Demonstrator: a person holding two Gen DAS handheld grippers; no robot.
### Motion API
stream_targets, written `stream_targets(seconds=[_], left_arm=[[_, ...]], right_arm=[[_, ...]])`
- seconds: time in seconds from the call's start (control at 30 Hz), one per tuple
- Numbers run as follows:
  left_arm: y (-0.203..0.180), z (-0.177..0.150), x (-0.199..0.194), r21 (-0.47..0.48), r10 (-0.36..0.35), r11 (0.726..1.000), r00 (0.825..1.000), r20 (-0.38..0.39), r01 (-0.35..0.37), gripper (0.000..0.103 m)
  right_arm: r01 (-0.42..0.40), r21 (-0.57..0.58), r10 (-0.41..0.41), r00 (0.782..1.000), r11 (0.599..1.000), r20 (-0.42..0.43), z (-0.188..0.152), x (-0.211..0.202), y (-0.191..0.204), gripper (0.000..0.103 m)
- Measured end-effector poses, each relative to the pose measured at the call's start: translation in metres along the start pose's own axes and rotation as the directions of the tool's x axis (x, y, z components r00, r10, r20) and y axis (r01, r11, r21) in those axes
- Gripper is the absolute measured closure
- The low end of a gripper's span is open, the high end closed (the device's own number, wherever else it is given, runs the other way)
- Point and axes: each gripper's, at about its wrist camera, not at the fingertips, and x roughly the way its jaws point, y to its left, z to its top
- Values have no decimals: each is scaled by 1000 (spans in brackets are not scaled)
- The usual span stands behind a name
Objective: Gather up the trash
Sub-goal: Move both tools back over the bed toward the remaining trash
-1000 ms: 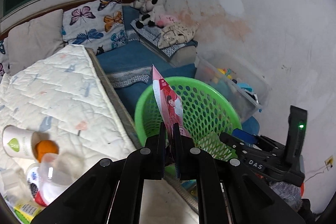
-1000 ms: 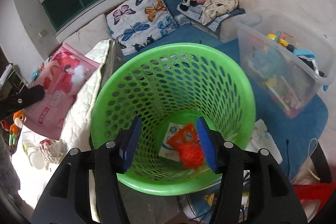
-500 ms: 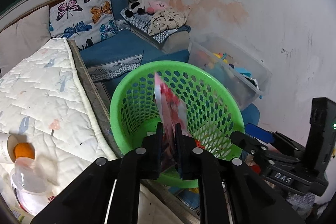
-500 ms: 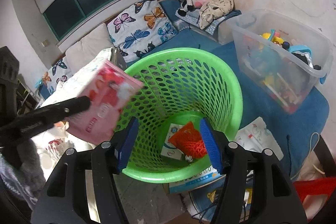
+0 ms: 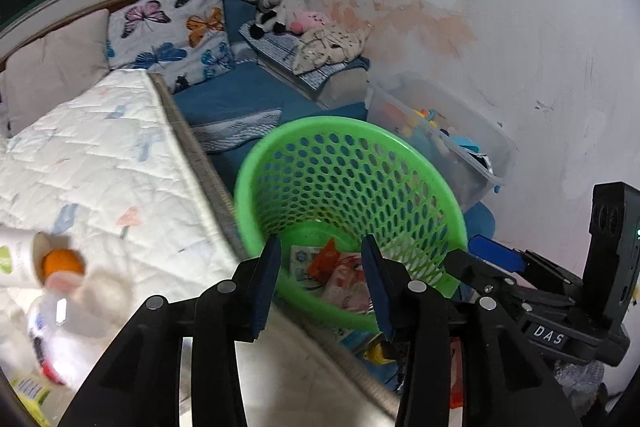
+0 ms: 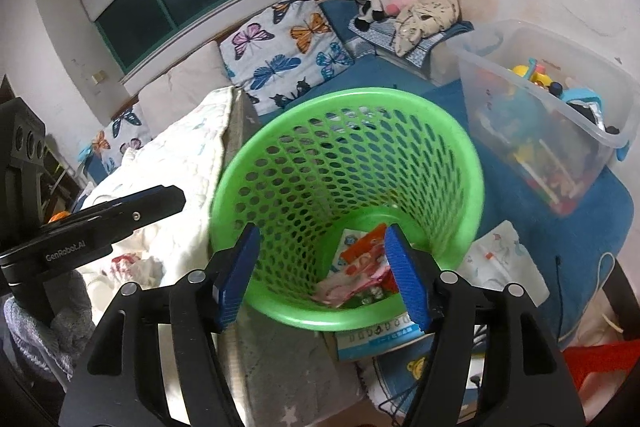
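Observation:
A green perforated basket [image 5: 416, 163] stands on the floor beside the bed; it also shows in the right wrist view [image 6: 476, 195]. A pink wrapper [image 5: 346, 285] lies at its bottom with an orange packet [image 5: 326, 259] and a white-blue packet [image 5: 302, 259]; the pink wrapper [image 6: 352, 273] shows in the right wrist view too. My left gripper [image 5: 320, 283] is open and empty above the basket's near rim. My right gripper [image 6: 324, 271] is open and empty, also at the near rim. A paper cup [image 5: 16, 259] with an orange ball [image 5: 62, 263] lies on the bed at left.
A white quilted mattress [image 5: 80, 163] fills the left. A clear plastic toy bin [image 5: 448, 139] stands right of the basket by the wall. Butterfly pillows [image 5: 172, 31] and plush toys [image 5: 276, 3] lie at the back. Papers and a booklet [image 6: 380, 339] lie on the floor under the basket's near side.
My left gripper opened and let go of the pink wrapper, which dropped into the basket. My right gripper stayed open over the basket.

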Motion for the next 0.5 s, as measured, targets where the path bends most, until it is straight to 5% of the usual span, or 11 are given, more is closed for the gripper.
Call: stream_targets(seconds=[0.5], left_arm=[[71,-52,-86,-49,99,994,993,57,-96,58]], right_arm=[[-131,-111,124,990,985,-67,-14,6,73,32]])
